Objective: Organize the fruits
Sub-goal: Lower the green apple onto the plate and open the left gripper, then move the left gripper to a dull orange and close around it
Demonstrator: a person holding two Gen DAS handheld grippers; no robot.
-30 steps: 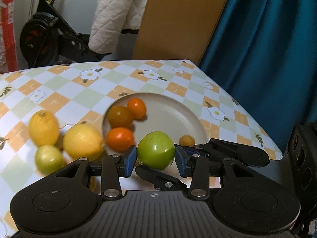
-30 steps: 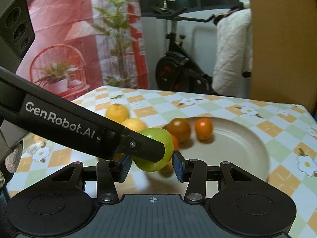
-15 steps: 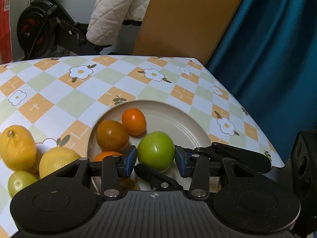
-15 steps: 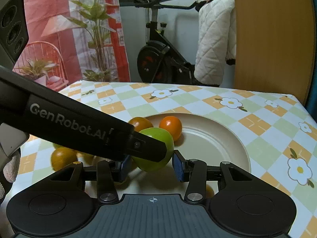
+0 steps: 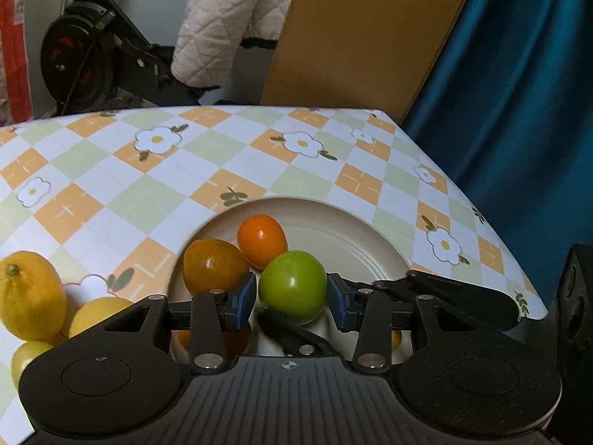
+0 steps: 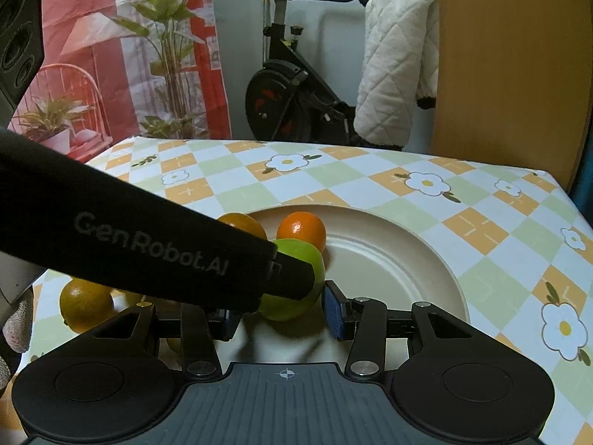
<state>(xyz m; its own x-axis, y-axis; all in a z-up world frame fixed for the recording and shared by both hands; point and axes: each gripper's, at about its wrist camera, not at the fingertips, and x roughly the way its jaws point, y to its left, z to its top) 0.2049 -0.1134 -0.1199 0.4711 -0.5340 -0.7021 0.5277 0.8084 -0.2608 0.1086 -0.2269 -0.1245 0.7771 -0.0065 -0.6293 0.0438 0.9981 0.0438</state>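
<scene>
The green fruit (image 5: 292, 285) is round, smooth and glossy, apple-green, with a small bright spot of light on its skin. In the left wrist view it is in the lower middle of the frame, over the near part of the cream plate (image 5: 352, 230). I cannot tell if it rests on the plate or hangs a little above it.

The left gripper (image 5: 292, 304) pinches this fruit: both blue pads press on its sides. In the right wrist view the same fruit (image 6: 292, 307) is between the arms of the right gripper (image 6: 281, 315). The blue pad at the right of the frame is just beside the fruit's skin, but the other pad is hidden under a black finger (image 6: 166, 244) of the left gripper, which crosses from the left edge. So I cannot tell if the right tongs really squeeze it.

Just behind the green fruit two others lie on the plate: a bright orange one (image 5: 262, 239), and to its left a darker orange one (image 5: 213, 265) with a greenish tint. These two touch each other.

At the lower left of the left view, off the plate, two yellow lemons (image 5: 29, 296) lie on the checked flower tablecloth (image 5: 148, 193), with a small yellow-green fruit (image 5: 26, 359) below them.
</scene>
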